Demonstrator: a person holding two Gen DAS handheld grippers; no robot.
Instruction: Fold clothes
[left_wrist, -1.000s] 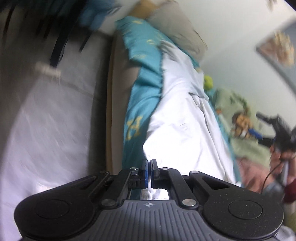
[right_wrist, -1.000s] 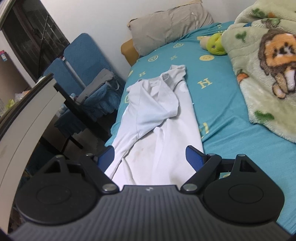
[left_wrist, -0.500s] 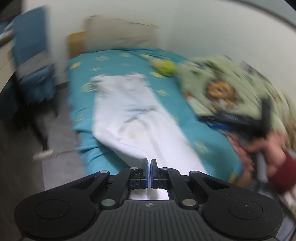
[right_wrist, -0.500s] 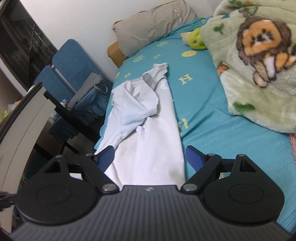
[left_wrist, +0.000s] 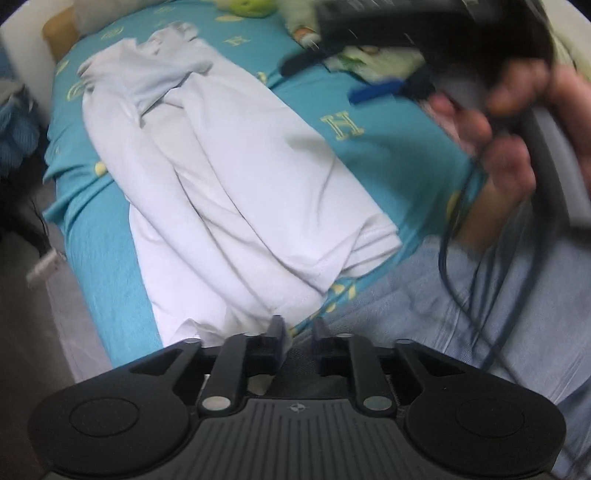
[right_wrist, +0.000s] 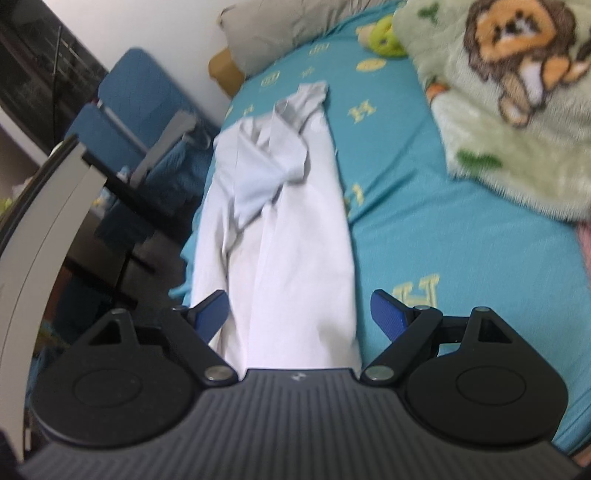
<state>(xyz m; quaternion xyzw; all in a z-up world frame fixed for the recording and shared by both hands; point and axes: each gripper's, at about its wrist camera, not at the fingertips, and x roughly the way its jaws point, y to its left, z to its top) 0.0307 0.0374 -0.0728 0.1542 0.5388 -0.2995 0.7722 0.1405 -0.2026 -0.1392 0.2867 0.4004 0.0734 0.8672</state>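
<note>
White shirt (left_wrist: 236, 177) lies lengthwise on the teal bed sheet (left_wrist: 388, 147), its sides already folded inward into a long strip, hem end nearest the bed's edge. It looks thin, light and limp, so it will likely sag and slide unless taken at the hem corners. The left tool (left_wrist: 297, 332) hovers by that hem, its jaws opening, nothing between them. The right tool (right_wrist: 299, 314) stands wide above the strip, gripping nothing.
</note>
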